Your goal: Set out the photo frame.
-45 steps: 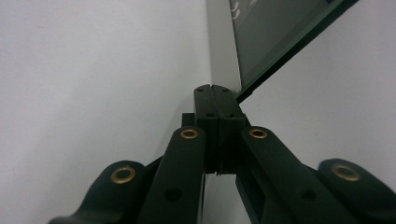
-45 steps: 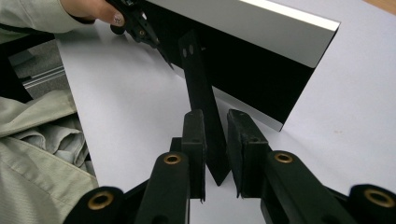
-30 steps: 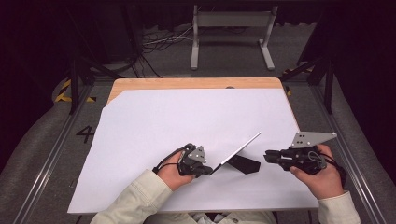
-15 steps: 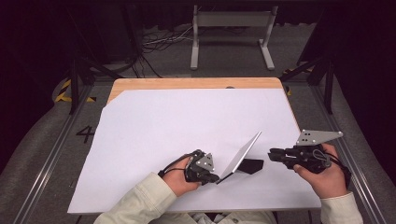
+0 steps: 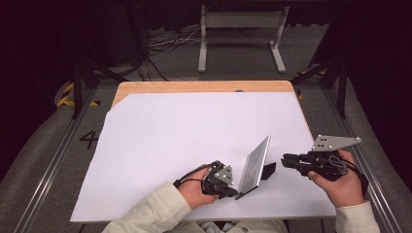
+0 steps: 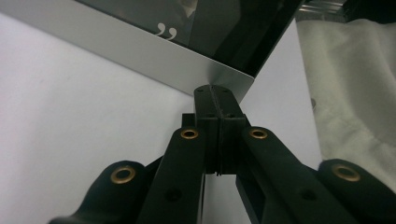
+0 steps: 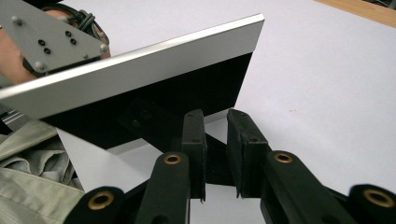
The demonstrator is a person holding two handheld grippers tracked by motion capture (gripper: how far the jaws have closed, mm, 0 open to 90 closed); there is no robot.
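A white sheet (image 5: 184,145) covers the table (image 5: 194,87). At its five o'clock a picture frame (image 5: 253,167) stands tilted on its rear stand (image 5: 267,170). The left gripper (image 5: 228,187) is clamped on the frame's lower corner. At three o'clock the right gripper (image 5: 287,160) sits jaws apart, empty. Step appears to be standing the frame; next likely calls for settling the stand, then releasing.

Pale beige sleeves (image 5: 150,211); each black gripper (image 6: 215,100) has brass-ringed rivets, a grey triangular plate (image 5: 335,142).
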